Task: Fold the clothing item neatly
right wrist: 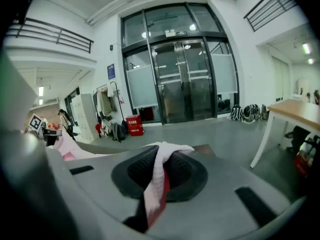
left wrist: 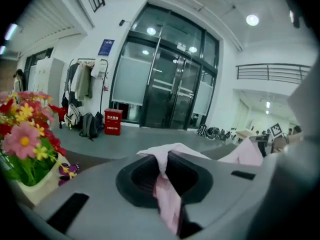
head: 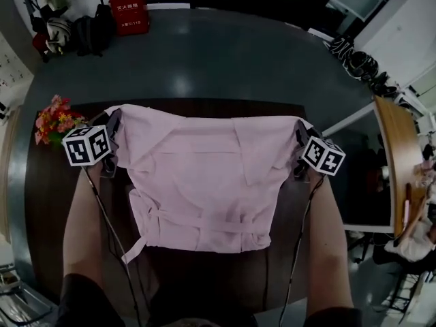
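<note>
A pale pink garment [head: 204,176] hangs spread between my two grippers above a dark brown table [head: 48,203]; its lower part with a tie strip rests toward the near edge. My left gripper [head: 112,131] is shut on the garment's upper left corner, and pink cloth [left wrist: 167,194] shows pinched in its jaws. At the upper right corner my right gripper [head: 300,138] is shut the same way, with a fold of cloth [right wrist: 157,181] running between its jaws. Both arms reach forward from the bottom of the head view.
A pot of red and pink flowers [head: 54,120] stands at the table's left edge, close to the left gripper. A wooden table [head: 395,162] stands to the right. A red box [head: 129,10] and bags [head: 82,33] lie on the grey floor beyond.
</note>
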Demonstrator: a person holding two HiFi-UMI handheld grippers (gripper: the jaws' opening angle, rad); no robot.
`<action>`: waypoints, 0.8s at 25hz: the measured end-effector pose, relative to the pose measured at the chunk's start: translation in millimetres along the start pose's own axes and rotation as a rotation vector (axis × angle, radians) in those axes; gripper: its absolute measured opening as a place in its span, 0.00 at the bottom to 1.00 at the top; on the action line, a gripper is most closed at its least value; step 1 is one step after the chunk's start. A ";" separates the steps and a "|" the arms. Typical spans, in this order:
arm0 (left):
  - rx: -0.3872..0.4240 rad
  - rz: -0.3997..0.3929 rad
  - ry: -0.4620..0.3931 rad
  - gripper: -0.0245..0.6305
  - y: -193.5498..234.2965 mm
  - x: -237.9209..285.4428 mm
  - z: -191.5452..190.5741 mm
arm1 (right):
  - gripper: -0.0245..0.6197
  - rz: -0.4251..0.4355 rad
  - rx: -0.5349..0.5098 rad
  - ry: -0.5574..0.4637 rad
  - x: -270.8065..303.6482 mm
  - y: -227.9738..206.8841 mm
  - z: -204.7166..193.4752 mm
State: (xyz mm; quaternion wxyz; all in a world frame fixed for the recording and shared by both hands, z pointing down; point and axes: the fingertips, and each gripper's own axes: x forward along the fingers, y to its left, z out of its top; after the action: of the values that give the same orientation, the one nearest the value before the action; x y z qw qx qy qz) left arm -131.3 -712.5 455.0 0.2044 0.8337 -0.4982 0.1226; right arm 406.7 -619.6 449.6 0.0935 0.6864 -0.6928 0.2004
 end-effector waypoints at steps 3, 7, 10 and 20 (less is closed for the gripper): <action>0.066 0.045 0.073 0.08 1.3 15.7 -27.0 | 0.13 -0.015 -0.040 0.084 18.2 -3.3 -34.5; 0.099 0.097 0.134 0.30 4.8 25.4 -45.0 | 0.25 -0.049 -0.081 0.134 26.0 -20.4 -52.2; 0.085 0.113 0.153 0.36 9.3 17.9 -55.7 | 0.32 -0.097 -0.085 0.170 17.6 -31.4 -64.8; 0.110 -0.003 0.062 0.37 -71.1 -66.0 -66.0 | 0.35 -0.174 -0.041 -0.057 -83.6 10.6 -30.5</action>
State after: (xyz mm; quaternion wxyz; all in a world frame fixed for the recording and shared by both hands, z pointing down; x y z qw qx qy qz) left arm -100.0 -600.6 470.9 0.1736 0.8402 -0.4828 0.1753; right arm 395.2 -531.1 441.6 0.1048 0.7474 -0.6368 0.1579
